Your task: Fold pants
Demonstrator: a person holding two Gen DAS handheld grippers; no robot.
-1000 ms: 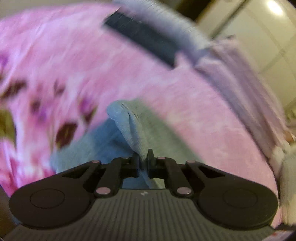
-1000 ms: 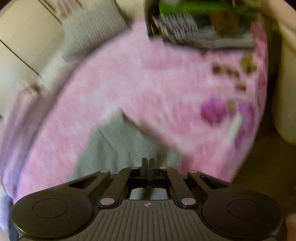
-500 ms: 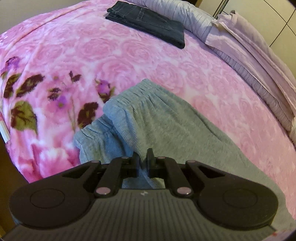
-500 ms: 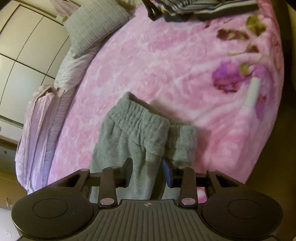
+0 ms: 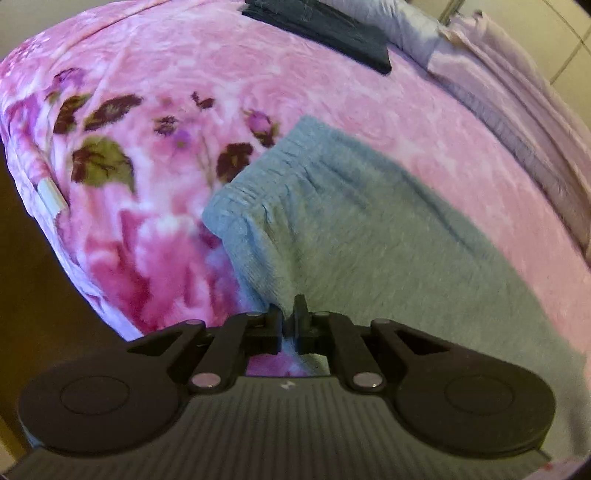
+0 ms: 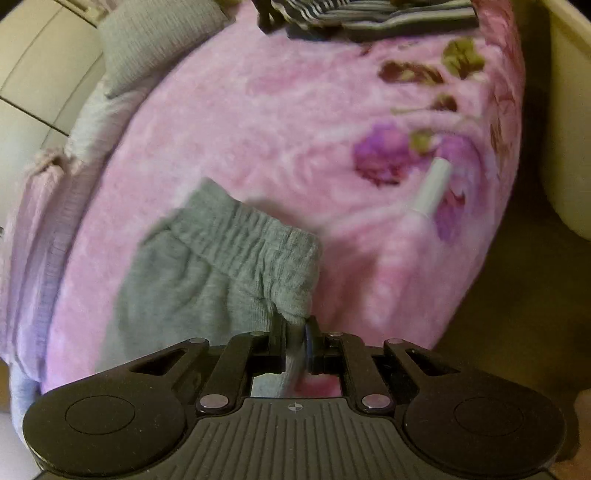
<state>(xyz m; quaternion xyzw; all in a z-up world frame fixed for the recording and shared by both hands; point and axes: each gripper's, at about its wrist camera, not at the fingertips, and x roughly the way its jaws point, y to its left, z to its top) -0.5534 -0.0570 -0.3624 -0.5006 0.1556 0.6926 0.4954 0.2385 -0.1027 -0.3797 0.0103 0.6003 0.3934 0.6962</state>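
Observation:
Grey sweatpants (image 5: 354, 229) lie on a pink flowered blanket (image 5: 184, 74), elastic waistband toward the bed's near edge. My left gripper (image 5: 290, 314) is shut on a fold of the grey fabric at its lower edge. In the right wrist view the same grey sweatpants (image 6: 207, 273) show their gathered waistband, and my right gripper (image 6: 295, 325) is shut on the waistband's near corner, with cloth pinched between the pads. The legs run out of both views.
Folded dark jeans (image 5: 321, 29) lie at the far side of the bed beside a grey pillow (image 6: 155, 37). A striped folded garment (image 6: 369, 14) sits at the far edge. A white tube-like object (image 6: 432, 188) rests on the blanket (image 6: 295, 122). The bed edge drops off close by.
My right gripper was open around the waistband half a second ago and is now shut on its corner. The bunched waistband has spread flatter; the left gripper kept its hold.

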